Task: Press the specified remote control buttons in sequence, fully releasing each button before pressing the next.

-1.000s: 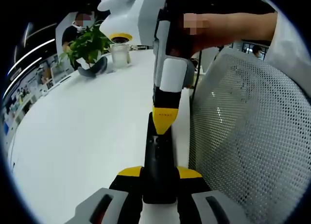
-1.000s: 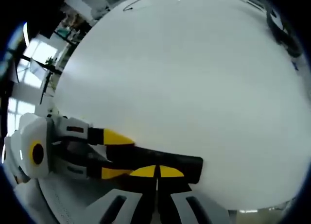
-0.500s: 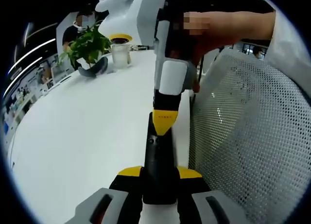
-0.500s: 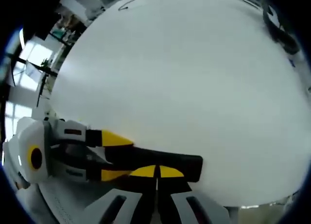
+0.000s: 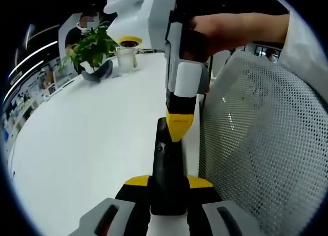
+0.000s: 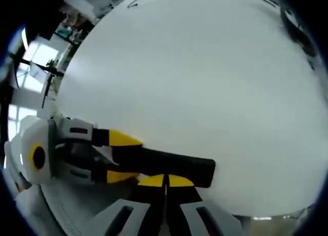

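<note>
Open-plan office. Large white table [image 5: 92, 138] stretching ahead of the left gripper [image 5: 168, 187]; white mesh-backed office chair [image 5: 256, 144] just to its right. Far ahead and to the left, at the table's far end: potted green plant [image 5: 92, 46], dark curved object [image 5: 97, 72] below it, clear glass [image 5: 126, 57] beside. Beyond, a seated person [image 5: 84, 26] and long ceiling strip lights [image 5: 31, 57]. Left of the right gripper [image 6: 165, 180]: bright windows [image 6: 36, 57] with dark framing past the table edge.
</note>
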